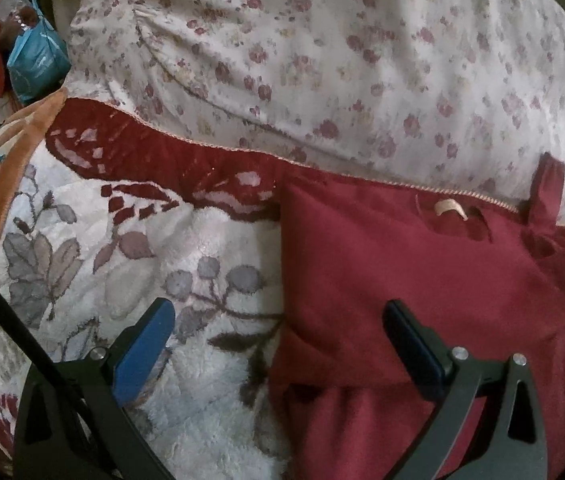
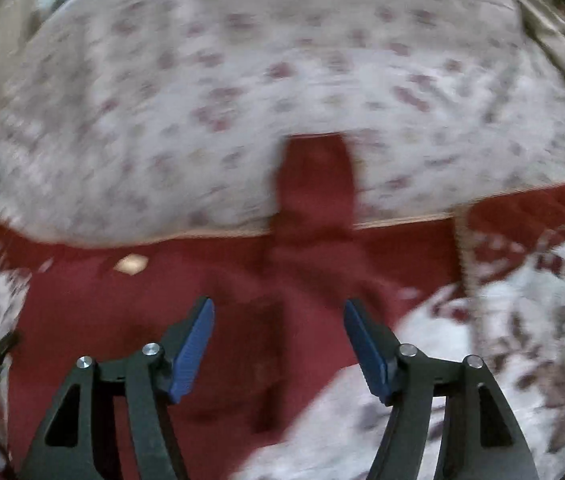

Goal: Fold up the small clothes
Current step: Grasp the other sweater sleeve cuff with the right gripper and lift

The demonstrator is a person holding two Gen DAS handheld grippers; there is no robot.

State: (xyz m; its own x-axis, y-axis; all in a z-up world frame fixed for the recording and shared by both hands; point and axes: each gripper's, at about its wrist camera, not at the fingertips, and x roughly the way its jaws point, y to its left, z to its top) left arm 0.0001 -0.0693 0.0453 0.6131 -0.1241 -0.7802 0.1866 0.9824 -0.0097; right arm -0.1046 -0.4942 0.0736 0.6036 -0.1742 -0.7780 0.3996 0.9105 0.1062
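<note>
Between the spread blue pads of the left gripper (image 1: pixel 278 320): the left edge of a folded dark red cloth garment (image 1: pixel 422 272) is lying on a plush floral blanket (image 1: pixel 122 240). The right gripper (image 2: pixel 278 316) is gaping, grasping nothing, hovering over the garment's middle; open floral bedsheet (image 2: pixel 242 80) is lying beyond both.

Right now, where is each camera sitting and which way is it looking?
Left wrist: rides on the left gripper, looking forward and down at the left edge of the red garment on the fleece blanket; both fingers show, spread open, nothing between them.
Right wrist: rides on the right gripper, tilted down over the garment's right side; picture blurred, fingers open and empty.
Shared: the garment, the tan label, the blanket and the flowered sheet behind.
</note>
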